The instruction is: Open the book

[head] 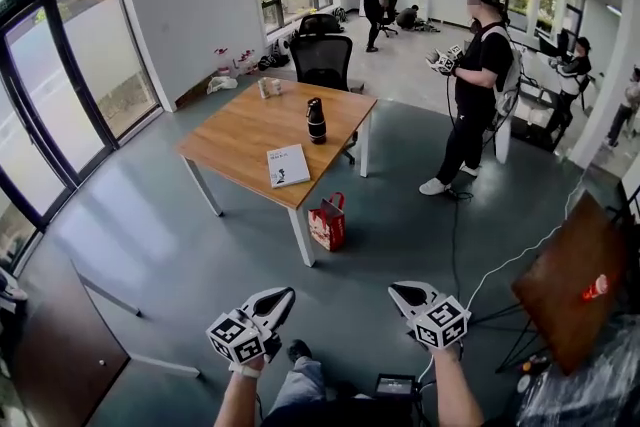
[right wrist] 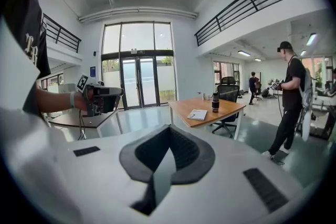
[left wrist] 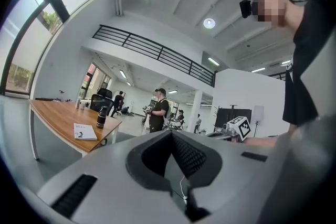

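A closed white book (head: 288, 165) lies near the front edge of the wooden table (head: 245, 130), far ahead of me. It also shows small in the left gripper view as the book (left wrist: 85, 131) and in the right gripper view as the book (right wrist: 198, 114). My left gripper (head: 283, 295) and right gripper (head: 398, 291) hang low near my body, well short of the table. In its own view the left gripper (left wrist: 170, 134) has its jaws shut on nothing. The right gripper (right wrist: 169, 128) is likewise shut and holds nothing.
A black bottle (head: 316, 120) stands on the table behind the book, with a small box (head: 268, 87) at the far edge. A red bag (head: 327, 222) leans on the table leg, and an office chair (head: 322, 60) stands beyond. A person (head: 475, 95) stands to the right, with cables on the floor.
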`<move>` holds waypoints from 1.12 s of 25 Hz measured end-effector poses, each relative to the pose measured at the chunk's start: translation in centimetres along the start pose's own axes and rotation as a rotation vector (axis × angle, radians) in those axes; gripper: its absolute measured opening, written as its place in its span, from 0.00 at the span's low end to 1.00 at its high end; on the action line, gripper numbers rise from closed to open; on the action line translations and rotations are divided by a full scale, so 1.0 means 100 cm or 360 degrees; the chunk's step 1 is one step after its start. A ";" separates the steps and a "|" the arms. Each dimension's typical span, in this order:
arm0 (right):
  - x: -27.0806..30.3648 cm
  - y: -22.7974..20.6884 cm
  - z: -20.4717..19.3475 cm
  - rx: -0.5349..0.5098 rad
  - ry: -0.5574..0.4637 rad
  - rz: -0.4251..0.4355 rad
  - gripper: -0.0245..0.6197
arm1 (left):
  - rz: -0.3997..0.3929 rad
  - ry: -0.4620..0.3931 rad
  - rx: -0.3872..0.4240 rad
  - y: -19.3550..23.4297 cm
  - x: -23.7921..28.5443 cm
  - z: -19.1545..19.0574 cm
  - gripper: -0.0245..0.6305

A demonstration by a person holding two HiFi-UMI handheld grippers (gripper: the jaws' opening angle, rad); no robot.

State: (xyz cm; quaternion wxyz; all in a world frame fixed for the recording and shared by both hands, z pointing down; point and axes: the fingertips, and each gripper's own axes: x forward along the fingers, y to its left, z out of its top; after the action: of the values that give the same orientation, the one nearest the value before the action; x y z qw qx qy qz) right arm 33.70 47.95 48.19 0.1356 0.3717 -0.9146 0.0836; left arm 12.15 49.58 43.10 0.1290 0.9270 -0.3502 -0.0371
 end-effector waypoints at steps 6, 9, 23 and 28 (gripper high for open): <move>0.013 -0.016 0.006 -0.0015 0.0028 -0.0052 0.02 | -0.0043 -0.0030 -0.0006 0.026 0.018 0.007 0.05; 0.023 -0.025 0.009 -0.0021 0.0043 -0.0078 0.02 | -0.0057 -0.0047 -0.0021 0.042 0.025 0.011 0.05; 0.111 -0.062 0.040 0.0004 0.0070 -0.0120 0.02 | -0.0102 -0.0044 -0.0040 0.137 0.061 0.041 0.05; 0.147 -0.064 0.063 -0.0040 0.0078 -0.0094 0.02 | -0.0080 -0.0050 -0.0054 0.173 0.059 0.060 0.05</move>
State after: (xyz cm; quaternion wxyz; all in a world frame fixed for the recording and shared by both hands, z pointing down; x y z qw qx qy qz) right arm 26.86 32.15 47.07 0.1651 0.3947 -0.9005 0.0770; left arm 4.56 31.99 42.03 0.1383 0.9324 -0.3282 -0.0608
